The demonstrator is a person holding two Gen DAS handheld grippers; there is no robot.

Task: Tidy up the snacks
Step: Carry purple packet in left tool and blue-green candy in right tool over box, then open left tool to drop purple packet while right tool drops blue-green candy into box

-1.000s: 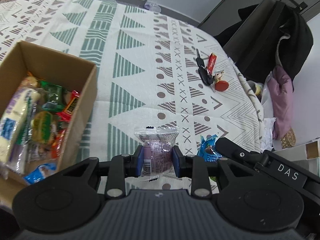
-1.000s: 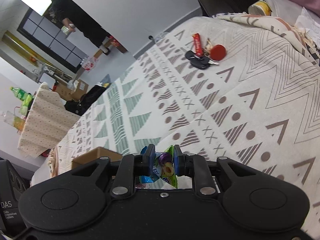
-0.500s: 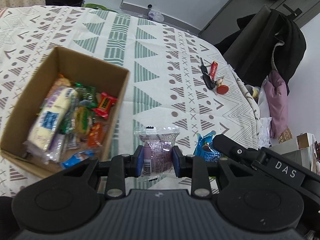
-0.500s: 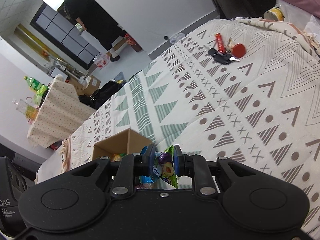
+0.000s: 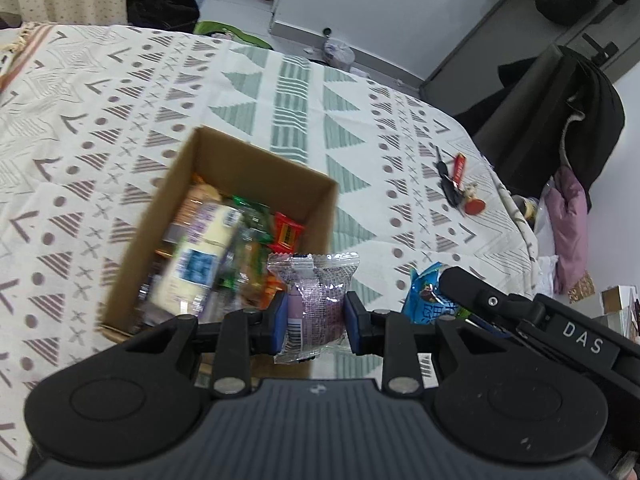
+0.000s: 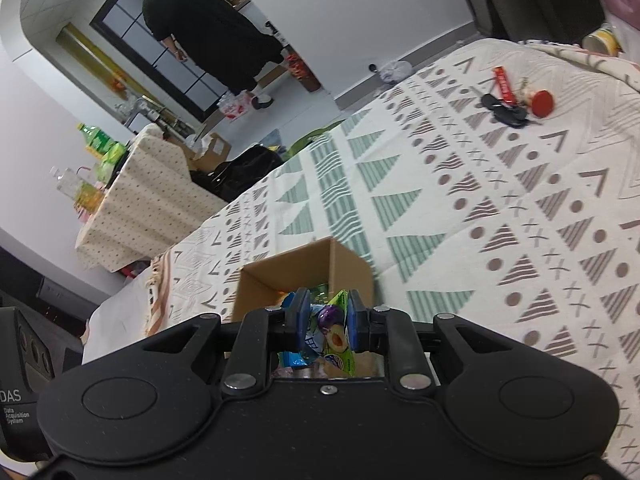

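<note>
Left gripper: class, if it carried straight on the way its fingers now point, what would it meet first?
Probably the cardboard box: the left gripper, shut on a purple snack packet, aims at its near right corner, above the snacks inside. Depth is unclear; it might pass over onto the tablecloth.

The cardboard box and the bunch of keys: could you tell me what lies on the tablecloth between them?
Nothing: in the right wrist view, only bare patterned tablecloth stretches from the cardboard box to the keys.

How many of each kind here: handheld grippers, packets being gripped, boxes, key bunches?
Grippers: 2, left gripper and right gripper
Gripped packets: 2, purple packet and green-and-blue packet
Cardboard box: 1
Key bunch: 1
Total: 6, box contents too blurred to count
</note>
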